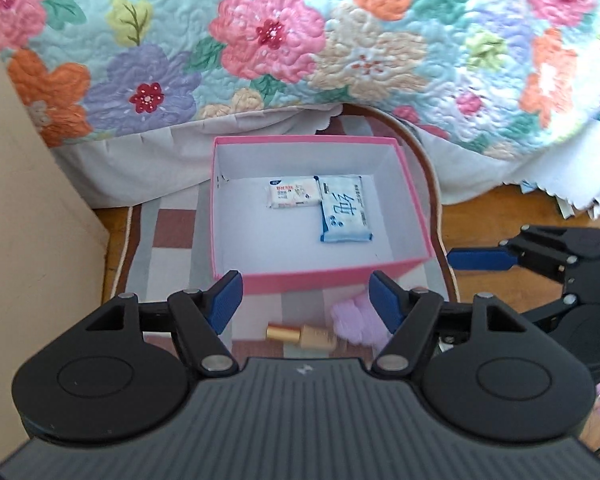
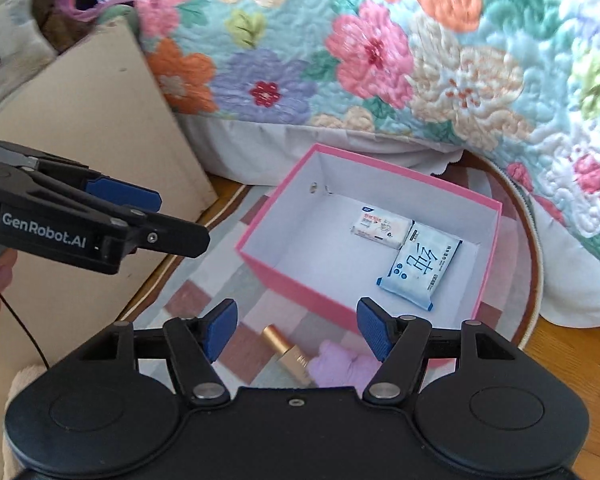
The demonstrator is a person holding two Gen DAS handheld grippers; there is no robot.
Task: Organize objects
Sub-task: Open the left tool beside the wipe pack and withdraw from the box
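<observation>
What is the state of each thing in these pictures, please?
pink box: open, no lid on it.
white packet: lying flat in the box.
blue packet: flat, touching the white one.
gold tube: lying on the rug, outside.
purple fluffy thing: on the rug, outside.
left gripper: open, empty.
right gripper: open, empty.

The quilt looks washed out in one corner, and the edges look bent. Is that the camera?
Left wrist view: sunlight bleaches the quilt at upper right, and the fisheye lens bows the pink box; the gold tube near the bottom is slightly soft. Right wrist view: glare whitens the quilt's top, and the rug's edge curves strongly.
</observation>
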